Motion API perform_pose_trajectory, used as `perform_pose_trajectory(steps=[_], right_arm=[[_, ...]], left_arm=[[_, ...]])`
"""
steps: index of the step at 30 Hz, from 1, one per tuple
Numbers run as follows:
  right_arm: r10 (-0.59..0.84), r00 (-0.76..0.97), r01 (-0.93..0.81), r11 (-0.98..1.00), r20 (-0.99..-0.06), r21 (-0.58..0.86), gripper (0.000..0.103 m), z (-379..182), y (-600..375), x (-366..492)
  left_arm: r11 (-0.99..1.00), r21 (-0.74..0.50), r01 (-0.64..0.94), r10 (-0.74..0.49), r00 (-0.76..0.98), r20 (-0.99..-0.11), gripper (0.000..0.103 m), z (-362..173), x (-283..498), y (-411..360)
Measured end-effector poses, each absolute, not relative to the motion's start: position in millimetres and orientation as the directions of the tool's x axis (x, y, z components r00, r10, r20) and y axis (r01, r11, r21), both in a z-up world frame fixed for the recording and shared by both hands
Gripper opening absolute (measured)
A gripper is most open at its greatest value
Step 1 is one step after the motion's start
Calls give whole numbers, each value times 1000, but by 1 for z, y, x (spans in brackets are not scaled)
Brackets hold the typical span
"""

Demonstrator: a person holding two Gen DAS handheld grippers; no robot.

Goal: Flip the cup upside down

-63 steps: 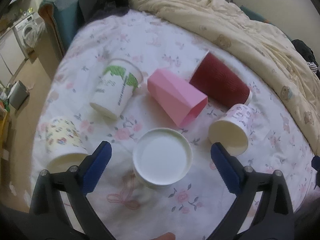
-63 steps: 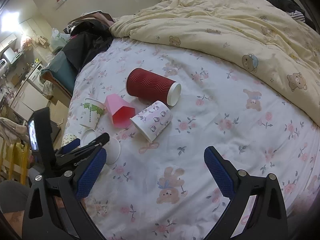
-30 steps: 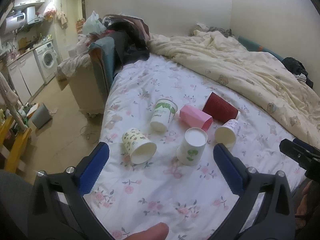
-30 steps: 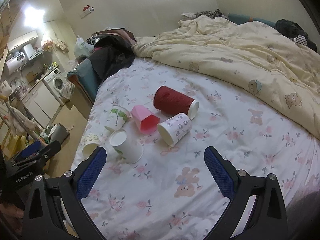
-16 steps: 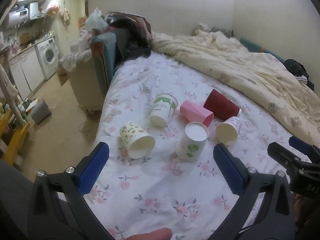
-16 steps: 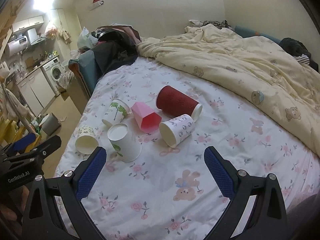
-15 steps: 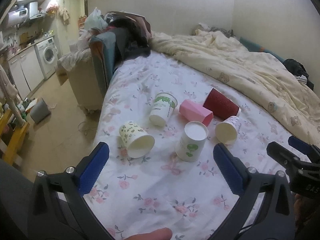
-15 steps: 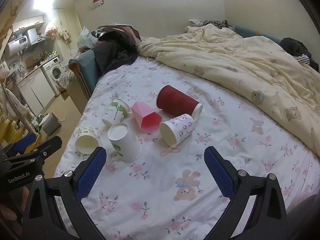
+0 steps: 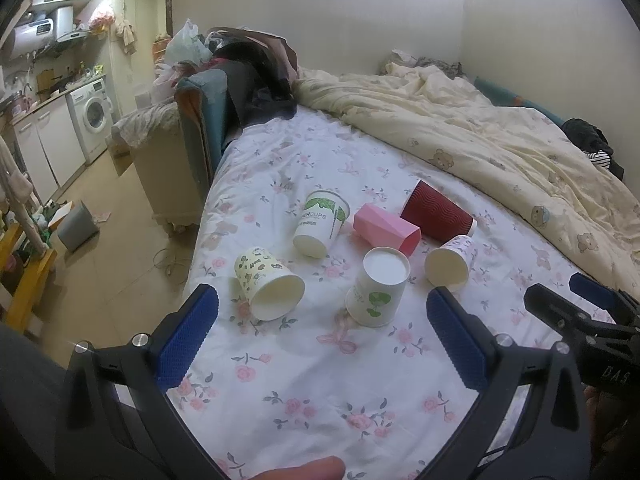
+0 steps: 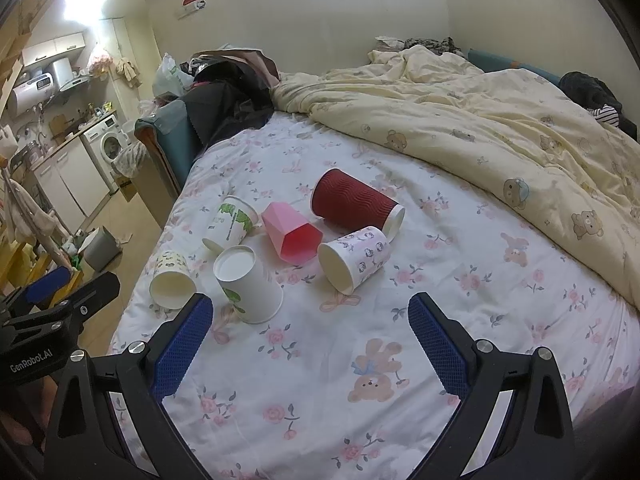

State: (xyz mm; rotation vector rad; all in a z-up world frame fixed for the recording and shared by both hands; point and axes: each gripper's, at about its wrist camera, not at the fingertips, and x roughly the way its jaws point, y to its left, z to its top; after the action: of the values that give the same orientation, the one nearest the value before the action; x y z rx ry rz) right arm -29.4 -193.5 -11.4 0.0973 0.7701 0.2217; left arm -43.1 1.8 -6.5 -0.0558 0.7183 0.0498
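Observation:
A white cup with a green leaf stands upside down on the floral bed sheet, its base up. Around it several cups lie on their sides: a yellow patterned cup, a white cup with green print, a pink faceted cup, a dark red ribbed cup and a white cup with purple print. My left gripper is open and empty, well back from the cups. My right gripper is open and empty too.
A cream quilt with bears covers the far right of the bed. Dark clothes pile at the bed's far left corner. The bed's left edge drops to the floor, with a grey bin and a washing machine.
Both grippers have drawn back and up from the cups, so more of the room shows. The leaf cup stands base up where the left gripper was two seconds ago.

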Motion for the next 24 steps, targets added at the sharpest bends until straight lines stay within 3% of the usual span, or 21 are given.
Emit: perform_pose_trajectory(steps=[24], right_arm=[[237,696,-163,971,-677,172,100,-11,-193,-30]], left_arm=[[996,-43,-75,28,747,-665,103,-8,-46,5]])
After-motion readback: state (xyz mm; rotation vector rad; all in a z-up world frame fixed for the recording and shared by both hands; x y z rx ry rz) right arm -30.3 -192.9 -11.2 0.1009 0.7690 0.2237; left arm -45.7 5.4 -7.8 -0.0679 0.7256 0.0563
